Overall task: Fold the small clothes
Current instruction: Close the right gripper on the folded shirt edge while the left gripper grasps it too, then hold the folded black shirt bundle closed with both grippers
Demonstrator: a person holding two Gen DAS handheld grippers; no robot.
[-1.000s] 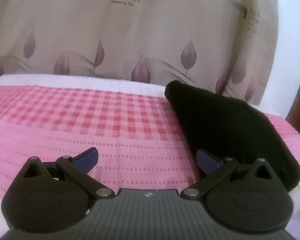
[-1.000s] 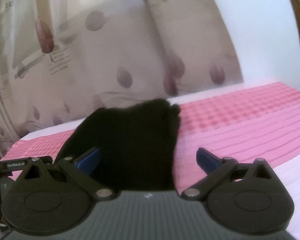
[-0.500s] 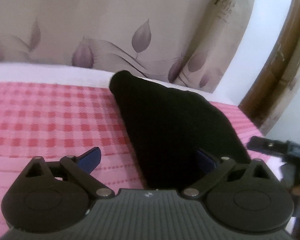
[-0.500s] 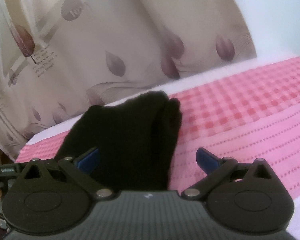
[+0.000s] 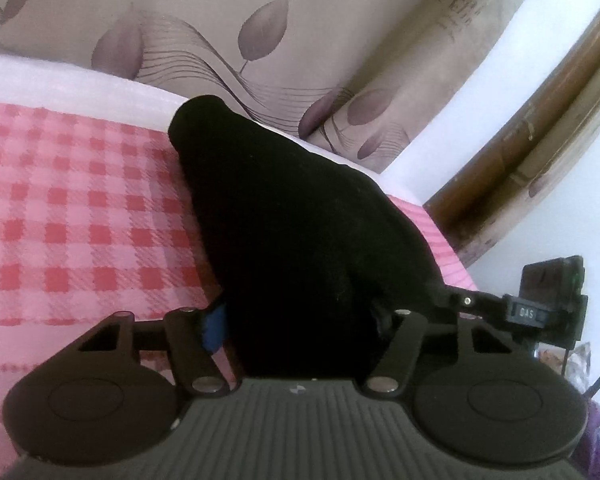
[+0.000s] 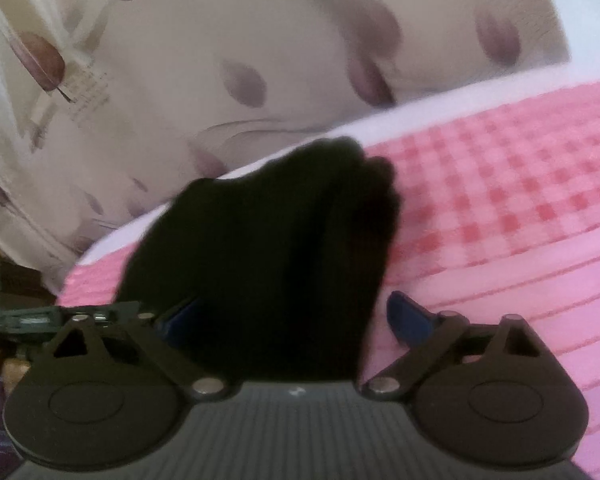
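A black folded garment (image 5: 300, 220) lies on a pink checked cover (image 5: 80, 220), its narrow end pointing away towards the curtain. My left gripper (image 5: 296, 320) straddles the near end and its jaws are closing. The left blue pad (image 5: 214, 326) is at the cloth's edge, and the other pad is hidden behind the fabric. In the right wrist view the same garment (image 6: 268, 240) runs between the jaws of my right gripper (image 6: 292, 316), which are also closing. Its right pad (image 6: 408, 316) stands clear of the cloth.
A beige curtain (image 5: 220, 20) with purple leaves hangs behind the bed. A wooden frame (image 5: 540, 140) and white wall stand to the right. The other gripper's body (image 5: 540, 312) shows at the cover's right edge. The pink cover (image 6: 500, 200) stretches off to the right.
Both grippers have swung in towards the black garment and lowered, so its near end now lies between each pair of jaws. The left jaws have narrowed clearly, the right ones slightly.
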